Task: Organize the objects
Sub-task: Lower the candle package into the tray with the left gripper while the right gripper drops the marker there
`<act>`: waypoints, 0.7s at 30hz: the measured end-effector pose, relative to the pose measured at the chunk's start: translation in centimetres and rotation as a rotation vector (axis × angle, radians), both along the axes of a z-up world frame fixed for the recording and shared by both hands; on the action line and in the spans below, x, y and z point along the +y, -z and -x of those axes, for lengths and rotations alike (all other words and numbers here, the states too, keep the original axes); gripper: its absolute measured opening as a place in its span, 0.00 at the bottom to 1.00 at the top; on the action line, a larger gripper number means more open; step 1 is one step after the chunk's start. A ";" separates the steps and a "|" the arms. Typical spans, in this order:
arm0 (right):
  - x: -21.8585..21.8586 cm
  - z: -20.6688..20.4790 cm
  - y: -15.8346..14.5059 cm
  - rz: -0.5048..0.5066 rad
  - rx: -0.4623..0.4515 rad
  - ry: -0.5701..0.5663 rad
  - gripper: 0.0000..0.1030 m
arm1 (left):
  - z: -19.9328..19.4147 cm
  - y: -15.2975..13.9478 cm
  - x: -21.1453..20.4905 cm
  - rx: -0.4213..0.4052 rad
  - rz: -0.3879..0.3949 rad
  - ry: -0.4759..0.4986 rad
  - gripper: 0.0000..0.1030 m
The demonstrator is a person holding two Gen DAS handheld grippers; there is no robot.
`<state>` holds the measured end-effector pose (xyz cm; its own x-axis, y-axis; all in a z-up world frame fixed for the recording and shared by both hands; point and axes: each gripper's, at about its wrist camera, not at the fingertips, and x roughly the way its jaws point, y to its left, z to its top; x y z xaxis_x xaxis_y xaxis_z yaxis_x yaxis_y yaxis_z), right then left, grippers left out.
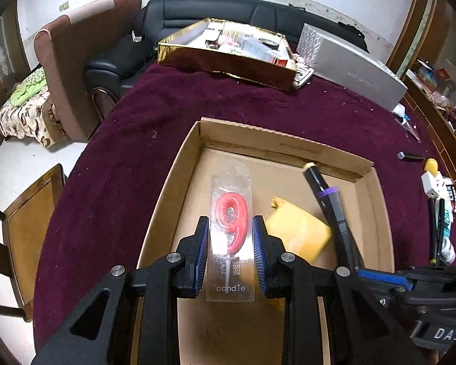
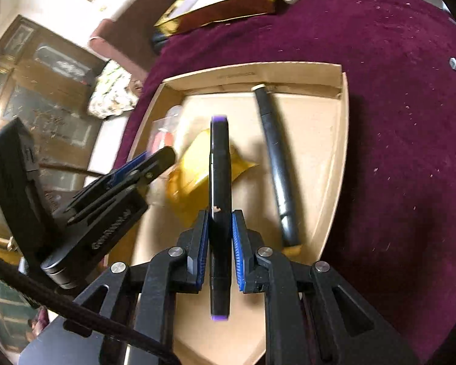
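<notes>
My left gripper [image 1: 230, 225] is shut on a clear packet holding a red "9" candle [image 1: 231, 210], held over the left half of an open cardboard box [image 1: 179, 164]. My right gripper [image 2: 220, 216] is shut on a black marker with purple ends [image 2: 220, 158], above the middle of the box [image 2: 345, 140]. Inside the box lie a yellow packet [image 1: 298, 231] and a second black marker with a cream cap [image 2: 276, 158]. The left gripper [image 2: 164, 155] shows at the left of the right wrist view, the candle packet [image 2: 164, 133] blurred beyond it.
The box sits on a maroon cloth [image 1: 167, 115]. Behind it stand a gold box of items [image 1: 228, 57] and a silver box [image 1: 355, 73]. Pens and small bottles [image 1: 440, 213] lie to the right, with a dark pen [image 1: 410, 156]. A wooden chair [image 1: 30, 231] is at the left.
</notes>
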<state>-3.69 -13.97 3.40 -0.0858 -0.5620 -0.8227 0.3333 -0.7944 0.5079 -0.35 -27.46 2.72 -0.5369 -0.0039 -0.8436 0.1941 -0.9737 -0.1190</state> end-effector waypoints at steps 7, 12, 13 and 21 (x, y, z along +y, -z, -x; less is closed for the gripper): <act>0.6 2.1 1.0 -0.047 0.003 0.063 0.13 | 1.1 0.6 -0.8 -0.008 0.008 0.006 0.23; 0.2 2.7 0.8 -0.063 0.017 0.054 0.13 | 1.2 0.9 -1.4 -0.014 0.007 -0.023 0.24; 0.0 2.7 0.7 -0.067 0.023 0.051 0.13 | 1.1 0.8 -1.5 -0.015 -0.003 -0.028 0.24; 0.1 2.8 -0.3 0.003 0.068 0.034 0.46 | -1.0 -1.0 -2.2 0.003 -0.090 -0.052 0.50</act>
